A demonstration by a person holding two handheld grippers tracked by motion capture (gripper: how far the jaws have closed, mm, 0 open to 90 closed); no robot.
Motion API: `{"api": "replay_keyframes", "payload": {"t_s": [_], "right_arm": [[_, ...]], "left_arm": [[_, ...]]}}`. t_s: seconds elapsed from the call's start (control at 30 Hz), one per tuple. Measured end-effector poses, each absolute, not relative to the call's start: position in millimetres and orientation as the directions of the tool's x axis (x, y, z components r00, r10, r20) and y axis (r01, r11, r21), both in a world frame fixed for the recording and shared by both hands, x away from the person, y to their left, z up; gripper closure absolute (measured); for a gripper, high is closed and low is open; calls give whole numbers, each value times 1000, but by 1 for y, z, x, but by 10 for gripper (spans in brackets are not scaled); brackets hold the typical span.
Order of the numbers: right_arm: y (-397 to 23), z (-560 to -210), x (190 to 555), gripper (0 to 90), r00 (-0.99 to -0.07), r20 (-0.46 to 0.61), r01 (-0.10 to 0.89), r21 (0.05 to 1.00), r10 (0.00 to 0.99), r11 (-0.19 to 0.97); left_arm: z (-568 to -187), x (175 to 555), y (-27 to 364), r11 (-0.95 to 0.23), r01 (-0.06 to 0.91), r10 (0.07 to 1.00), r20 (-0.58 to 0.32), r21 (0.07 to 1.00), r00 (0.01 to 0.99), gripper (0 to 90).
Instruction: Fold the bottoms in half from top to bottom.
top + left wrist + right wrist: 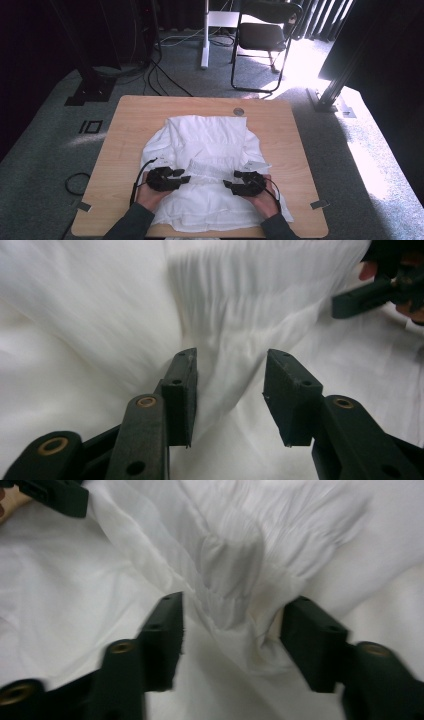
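White pleated cotton garment (pixel 205 150), table centre. Left gripper (pixel 181 176) at seven o'clock, right gripper (pixel 231 180) at five: jaws parted, cloth between, unpinched. Step: folding; next needs regrip.

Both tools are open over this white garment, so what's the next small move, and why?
Probably lift both tools clear. The left tool and right tool stand open above the white garment, with cloth between the jaws but not pinched, so it looks released on the wooden table.

We hold the left hand-held gripper (pixel 181 176) and right hand-held gripper (pixel 231 179) over a crumpled white cloth garment (pixel 207 145) spread on the light wooden table (pixel 130 125).
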State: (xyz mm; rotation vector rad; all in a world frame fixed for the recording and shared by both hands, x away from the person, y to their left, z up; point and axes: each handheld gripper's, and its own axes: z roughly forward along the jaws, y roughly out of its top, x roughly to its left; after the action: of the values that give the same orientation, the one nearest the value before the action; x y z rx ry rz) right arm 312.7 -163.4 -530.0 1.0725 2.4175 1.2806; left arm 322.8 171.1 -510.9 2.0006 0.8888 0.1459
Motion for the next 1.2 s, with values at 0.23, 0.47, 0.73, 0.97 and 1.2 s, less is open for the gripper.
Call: {"api": "replay_keyframes", "payload": {"t_s": [0.23, 0.47, 0.73, 0.97, 1.2], "right_arm": [[-188, -493, 328, 581, -666, 167, 469, 852, 727, 233], [-177, -505, 379, 720, -560, 174, 565, 796, 810, 219], [-167, -520, 381, 694, -613, 221, 599, 756, 759, 263], [-173, -514, 347, 639, -688, 210, 541, 786, 694, 298], [-177, -493, 349, 598, -653, 203, 500, 839, 729, 215]], "left_arm": [[-493, 351, 168, -313, 517, 673, -198, 797, 713, 700], [-513, 385, 140, -377, 582, 707, -182, 721, 684, 824], [-528, 379, 139, -378, 604, 679, -233, 701, 696, 814], [-530, 349, 139, -419, 557, 615, -227, 717, 755, 778], [-538, 330, 142, -440, 554, 591, -237, 707, 771, 751]]}}
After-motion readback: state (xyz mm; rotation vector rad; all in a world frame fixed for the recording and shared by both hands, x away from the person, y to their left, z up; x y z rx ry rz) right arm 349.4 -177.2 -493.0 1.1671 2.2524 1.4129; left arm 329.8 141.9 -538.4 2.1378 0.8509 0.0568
